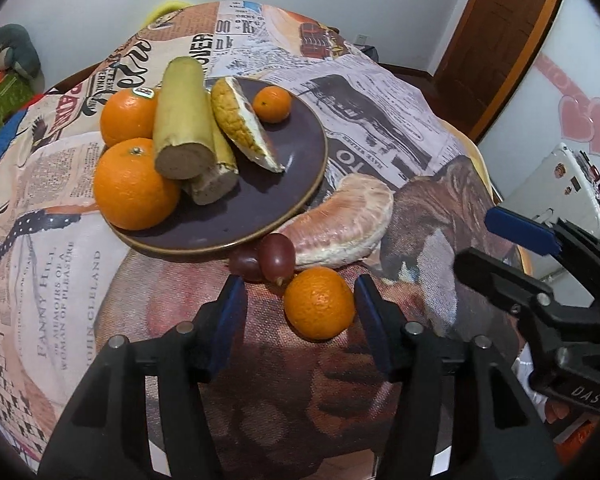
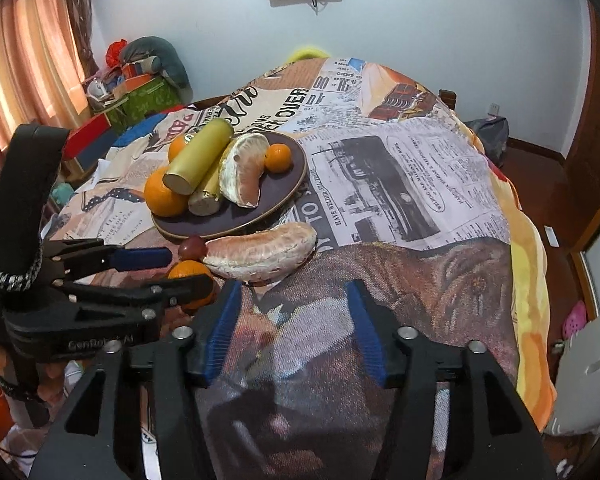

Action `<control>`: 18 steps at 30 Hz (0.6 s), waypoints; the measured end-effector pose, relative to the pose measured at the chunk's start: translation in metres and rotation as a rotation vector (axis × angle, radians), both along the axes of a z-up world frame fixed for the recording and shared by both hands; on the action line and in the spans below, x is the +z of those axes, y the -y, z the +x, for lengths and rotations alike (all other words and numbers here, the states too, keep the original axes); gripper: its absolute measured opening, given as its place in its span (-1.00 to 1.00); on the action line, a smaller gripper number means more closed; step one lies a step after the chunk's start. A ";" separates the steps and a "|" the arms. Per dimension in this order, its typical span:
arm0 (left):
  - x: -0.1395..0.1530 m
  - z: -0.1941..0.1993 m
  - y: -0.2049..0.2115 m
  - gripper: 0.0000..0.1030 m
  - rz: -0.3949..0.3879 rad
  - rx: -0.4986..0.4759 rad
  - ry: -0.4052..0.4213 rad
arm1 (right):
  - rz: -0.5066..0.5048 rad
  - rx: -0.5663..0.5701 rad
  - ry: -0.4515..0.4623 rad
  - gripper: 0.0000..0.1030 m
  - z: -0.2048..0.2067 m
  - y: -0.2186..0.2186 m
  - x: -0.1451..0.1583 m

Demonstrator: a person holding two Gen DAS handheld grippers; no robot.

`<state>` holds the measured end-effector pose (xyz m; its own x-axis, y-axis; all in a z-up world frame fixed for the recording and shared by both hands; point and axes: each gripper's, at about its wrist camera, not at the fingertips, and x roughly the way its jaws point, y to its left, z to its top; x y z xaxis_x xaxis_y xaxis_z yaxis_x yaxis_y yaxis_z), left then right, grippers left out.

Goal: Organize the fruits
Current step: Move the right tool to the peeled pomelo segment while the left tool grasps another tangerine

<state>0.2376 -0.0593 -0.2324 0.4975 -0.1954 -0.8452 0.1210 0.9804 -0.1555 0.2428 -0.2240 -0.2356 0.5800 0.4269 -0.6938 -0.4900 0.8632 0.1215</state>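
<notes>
**Left hand-held gripper spread around a loose mandarin beside the fruit plate**

The surface is a tabletop (image 2: 440, 184) draped in a newspaper-print cloth. Toward its left side stands a dark purple plate (image 1: 260, 200). Along the plate's left rim sit two large oranges (image 1: 134, 190), the farther one bearing a small sticker. Just right of them, two pale green-yellow sugarcane pieces (image 1: 184, 120) lie stacked, cut ends facing the camera. Next comes a peeled pomelo wedge (image 1: 242, 124) leaning on the cane, and at the plate's far right rests a small mandarin (image 1: 272, 104).

Off the plate, at its near rim, two dark red grapes (image 1: 274, 256) lie touching each other on the cloth. Right of them lies a second, larger peeled pomelo segment (image 1: 344, 224), close against the plate's edge. Nearer the camera, a loose mandarin (image 1: 318, 304) rests on the cloth, just beside the grapes.

The left hand-held gripper (image 1: 300, 320) is released, its blue-padded fingers spread to either side of this loose mandarin; the right pad sits close to the fruit, the left pad clearly apart from it.

The right hand-held gripper (image 2: 294, 328) is likewise released, jaws wide apart over bare cloth near the tabletop's near edge, holding nothing, with the pomelo segment just beyond its fingertips.
</notes>
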 end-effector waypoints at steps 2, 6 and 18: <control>0.000 -0.001 0.000 -0.05 -0.012 -0.012 0.010 | -0.010 0.004 0.002 0.12 0.000 -0.004 -0.001; 0.000 -0.002 0.002 -0.13 -0.013 -0.037 0.016 | -0.009 0.015 -0.011 0.15 0.002 -0.008 -0.005; 0.018 -0.016 -0.032 -0.37 -0.017 -0.015 0.044 | -0.069 0.074 -0.067 0.34 0.020 -0.037 -0.030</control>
